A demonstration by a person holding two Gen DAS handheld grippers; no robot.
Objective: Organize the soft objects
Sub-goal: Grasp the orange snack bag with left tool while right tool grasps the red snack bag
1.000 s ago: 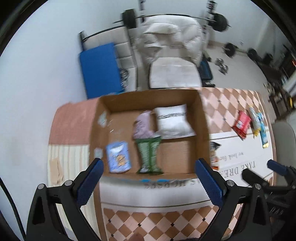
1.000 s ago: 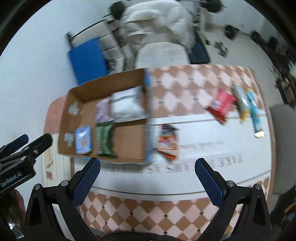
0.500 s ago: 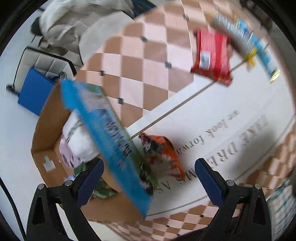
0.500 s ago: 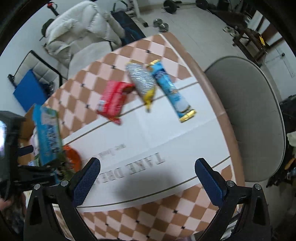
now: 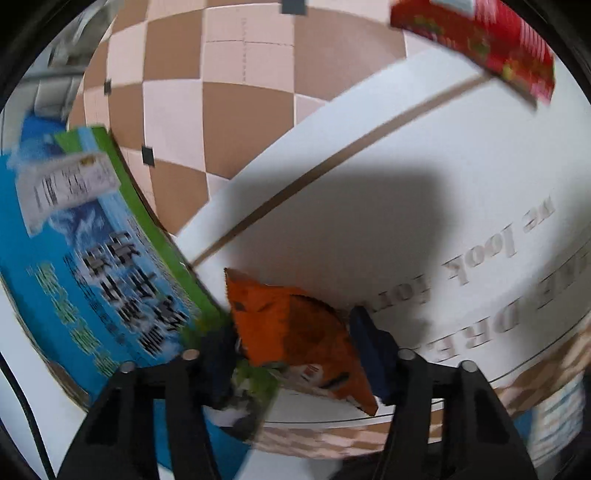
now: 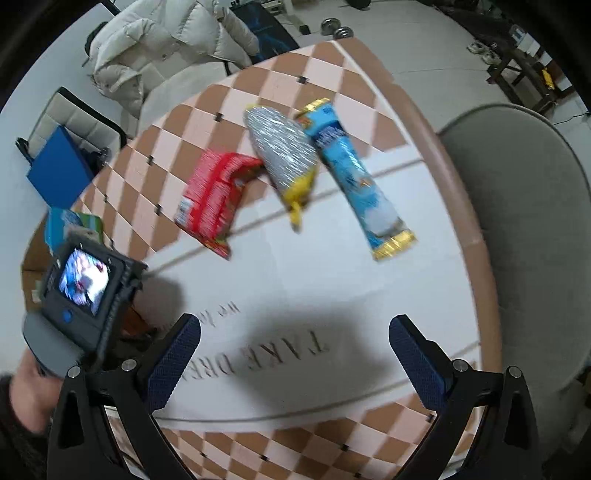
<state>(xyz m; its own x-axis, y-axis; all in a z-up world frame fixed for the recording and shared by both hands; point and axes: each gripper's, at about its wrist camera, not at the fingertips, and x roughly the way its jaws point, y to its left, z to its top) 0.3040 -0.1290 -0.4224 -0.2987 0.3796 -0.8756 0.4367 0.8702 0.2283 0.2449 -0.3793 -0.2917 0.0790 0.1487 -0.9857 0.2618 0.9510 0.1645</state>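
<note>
- Left claw (image 5: 295,354) straddles crinkled orange snack pouch (image 5: 291,332); grip uncertain.
- Right claw (image 6: 295,358) spread wide, holding nothing.
- Worktop (image 6: 295,295) print: "TAKE DRE…", "we look".

White puffer coat (image 6: 162,44); grey chair (image 6: 532,229); dumbbells (image 6: 336,29).

Round table (image 6: 373,74) with a brown-and-pink checked cloth and a white lettered band. Lying on it: red packet (image 6: 212,197), silver pouch (image 6: 282,155) and blue packet (image 6: 354,177), close together; orange packet (image 5: 295,332), apparently beside a printed box (image 5: 92,266).
</note>
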